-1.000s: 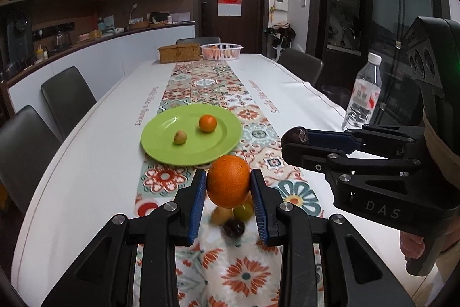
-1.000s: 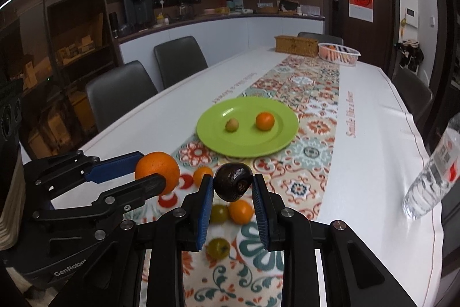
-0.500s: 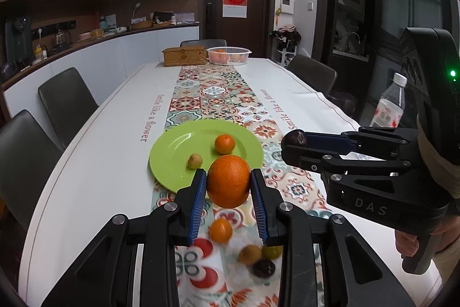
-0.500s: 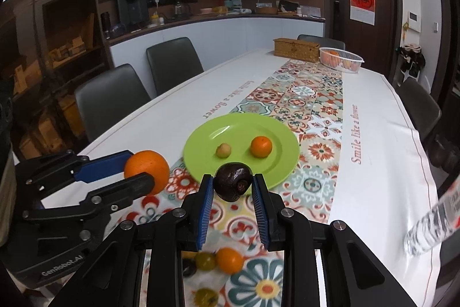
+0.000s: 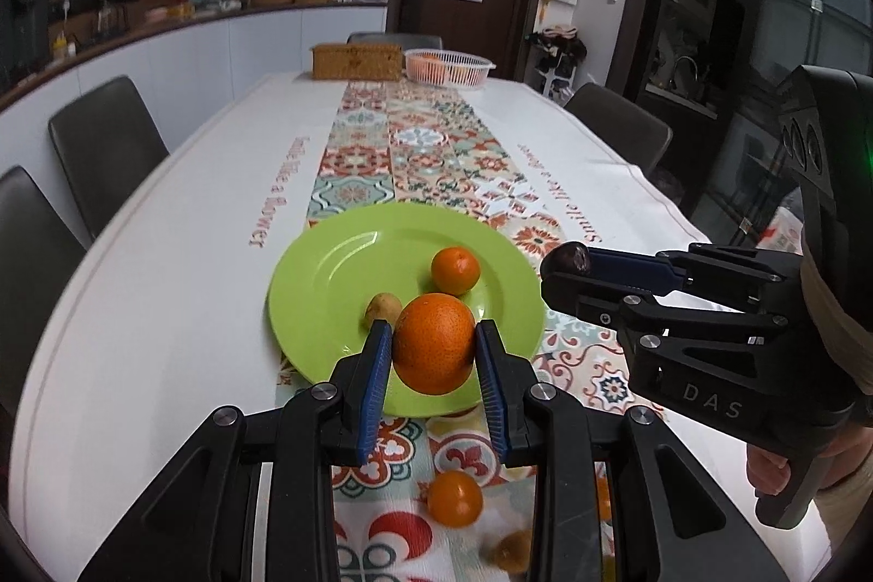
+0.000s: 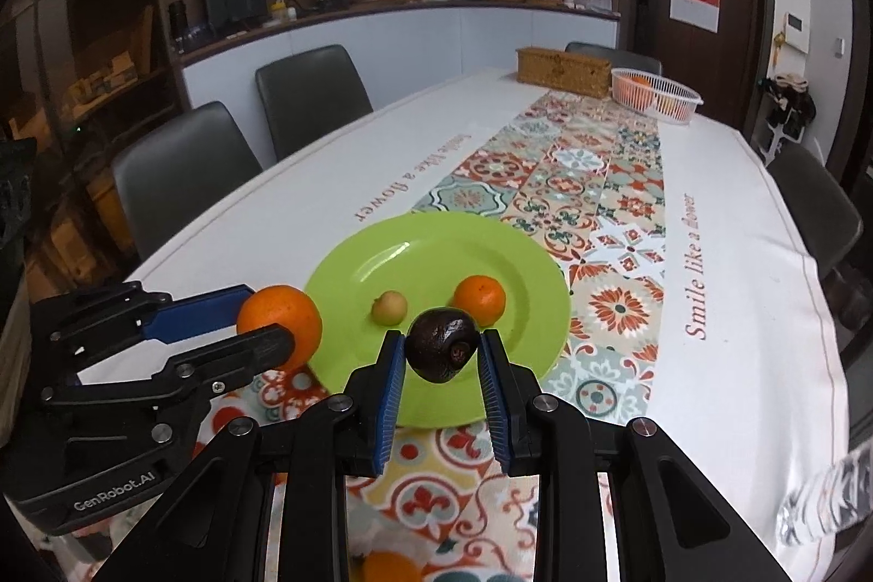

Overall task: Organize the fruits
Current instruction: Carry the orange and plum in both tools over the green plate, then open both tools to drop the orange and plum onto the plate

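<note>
A green plate [image 5: 338, 276] [image 6: 436, 255] lies on the patterned runner and holds a small orange [image 5: 455, 270] [image 6: 479, 300] and a small yellowish fruit [image 5: 382, 307] [image 6: 389, 307]. My left gripper [image 5: 435, 347] [image 6: 262, 323] is shut on a big orange [image 5: 435, 349] [image 6: 281, 324], held over the plate's near edge. My right gripper [image 6: 442, 350] [image 5: 567, 263] is shut on a dark wrinkled fruit [image 6: 443, 352] [image 5: 570, 257], held over the plate's near right rim.
Loose fruit lies on the runner below the grippers: an orange one [image 5: 454, 497] and a brownish one [image 5: 507, 549]. A woven box [image 5: 356, 61] and a white basket [image 5: 447, 66] stand at the far end. A water bottle [image 6: 824, 505] stands at right. Chairs [image 5: 103, 145] line the table.
Both grippers have moved forward with their fruit, from above the loose pile to over the plate's near edge. Both stay shut.
</note>
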`<state>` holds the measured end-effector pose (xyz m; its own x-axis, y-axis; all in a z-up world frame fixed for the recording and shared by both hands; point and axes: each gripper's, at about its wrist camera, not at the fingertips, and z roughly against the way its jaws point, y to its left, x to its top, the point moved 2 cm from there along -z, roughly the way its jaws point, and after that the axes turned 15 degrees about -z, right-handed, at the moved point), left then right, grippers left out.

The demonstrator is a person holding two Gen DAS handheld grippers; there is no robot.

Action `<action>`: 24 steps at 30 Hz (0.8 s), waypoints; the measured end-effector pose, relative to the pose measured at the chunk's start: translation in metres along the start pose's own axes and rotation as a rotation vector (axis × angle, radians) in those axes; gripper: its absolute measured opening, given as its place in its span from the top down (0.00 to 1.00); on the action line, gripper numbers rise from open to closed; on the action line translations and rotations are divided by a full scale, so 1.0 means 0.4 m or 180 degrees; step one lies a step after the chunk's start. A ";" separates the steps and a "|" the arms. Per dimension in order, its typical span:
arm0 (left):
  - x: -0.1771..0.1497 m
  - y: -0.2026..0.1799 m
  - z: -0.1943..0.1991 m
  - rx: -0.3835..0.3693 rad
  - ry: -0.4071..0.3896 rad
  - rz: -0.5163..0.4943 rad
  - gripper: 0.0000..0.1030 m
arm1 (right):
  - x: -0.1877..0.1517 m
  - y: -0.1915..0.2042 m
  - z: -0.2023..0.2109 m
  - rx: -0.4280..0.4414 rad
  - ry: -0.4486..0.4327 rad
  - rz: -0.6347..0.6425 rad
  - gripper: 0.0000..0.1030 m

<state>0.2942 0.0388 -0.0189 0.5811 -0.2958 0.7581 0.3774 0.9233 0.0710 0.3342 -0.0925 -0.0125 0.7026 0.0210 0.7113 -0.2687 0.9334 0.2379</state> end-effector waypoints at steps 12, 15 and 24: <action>-0.013 0.028 -0.133 -0.0098 0.0247 0.0035 0.70 | 0.001 -0.049 -0.145 -0.0058 0.0300 -0.0113 0.72; -0.010 0.028 -0.146 -0.0083 0.0266 0.0006 0.70 | -0.001 -0.057 -0.162 -0.0060 0.0325 -0.0138 0.72; -0.006 0.021 -0.075 0.0109 0.0116 -0.0112 0.61 | 0.000 -0.057 -0.128 -0.0129 0.0204 -0.0156 0.65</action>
<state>0.3176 0.0399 -0.0399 0.5940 -0.3363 0.7308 0.3735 0.9199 0.1198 0.3740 -0.0955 -0.0518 0.7554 -0.0035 0.6552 -0.2070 0.9475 0.2437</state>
